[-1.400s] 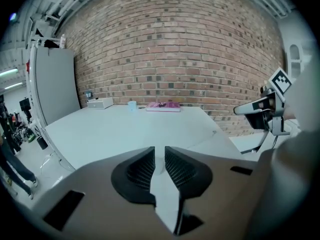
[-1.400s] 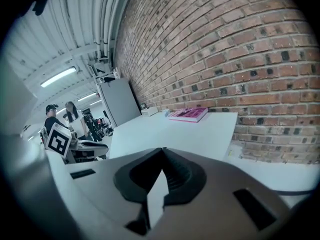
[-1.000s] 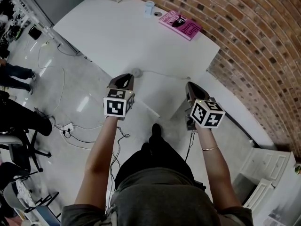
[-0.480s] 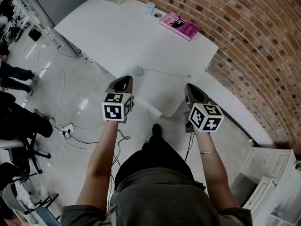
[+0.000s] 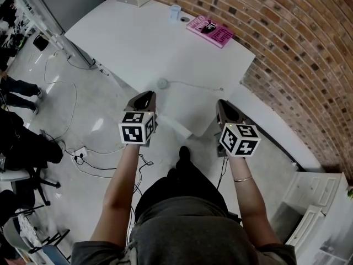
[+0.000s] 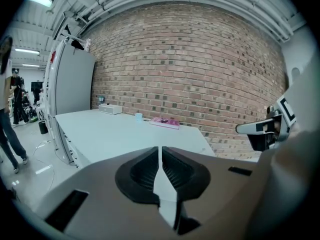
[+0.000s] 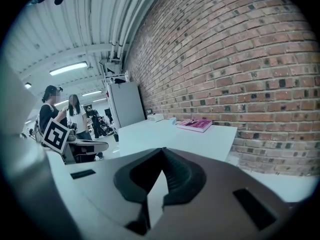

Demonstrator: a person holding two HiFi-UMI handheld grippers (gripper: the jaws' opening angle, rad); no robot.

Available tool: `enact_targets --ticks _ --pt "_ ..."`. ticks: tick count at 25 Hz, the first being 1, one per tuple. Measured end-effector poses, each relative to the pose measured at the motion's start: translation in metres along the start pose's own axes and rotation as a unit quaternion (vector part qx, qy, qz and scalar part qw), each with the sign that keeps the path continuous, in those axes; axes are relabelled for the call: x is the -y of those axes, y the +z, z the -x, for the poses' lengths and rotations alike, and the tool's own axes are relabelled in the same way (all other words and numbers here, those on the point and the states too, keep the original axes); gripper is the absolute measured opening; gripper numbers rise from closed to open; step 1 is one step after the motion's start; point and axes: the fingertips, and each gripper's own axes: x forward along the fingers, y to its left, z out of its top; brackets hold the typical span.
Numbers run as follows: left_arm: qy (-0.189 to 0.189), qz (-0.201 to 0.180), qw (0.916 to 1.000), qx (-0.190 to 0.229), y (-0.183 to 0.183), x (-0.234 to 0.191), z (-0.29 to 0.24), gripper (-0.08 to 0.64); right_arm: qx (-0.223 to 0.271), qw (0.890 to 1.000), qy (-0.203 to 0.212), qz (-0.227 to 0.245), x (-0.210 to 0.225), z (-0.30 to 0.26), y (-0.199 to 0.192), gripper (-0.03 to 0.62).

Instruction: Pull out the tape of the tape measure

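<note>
We hold both arms out ahead of us, bare forearms roughly parallel, a thin bracelet (image 5: 241, 178) on the right wrist. The left gripper (image 5: 149, 94) and the right gripper (image 5: 220, 101) hang in the air side by side, well apart, both pointing toward 12 o'clock and tilted a little downward, at the near edge of the white table (image 5: 138, 43). Each gripper carries a marker cube with black-and-white square patterns; these are codes, not words. The only other print is dark lettering on the cover of the pink book (image 5: 209, 29), which lies at 1 o'clock on the table by the brick wall (image 5: 298, 43), and it is too small to read. In the left gripper view, the left gripper (image 6: 160, 150) has its jaws drawn together with only a thin slit between the pads and nothing in it. In the right gripper view, the right gripper (image 7: 161, 150) has its jaws shut tip to tip, also empty. The tape measure (image 5: 161, 83), a small round case, lies on the table at 12 o'clock of the left gripper, near its tip but not touching it. Its tape (image 5: 193, 85) runs as a thin line toward 3 o'clock, ending just ahead of the right gripper.
</note>
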Motion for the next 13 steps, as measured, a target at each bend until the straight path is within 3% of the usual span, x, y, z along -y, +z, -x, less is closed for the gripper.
enact_targets --ticks 13 --pt "0.003 0.011 0.9999 0.009 0.0039 -0.0029 0.0028 0.038 0.001 1.000 -0.010 0.003 0.0006 0.0001 -0.0010 0.002"
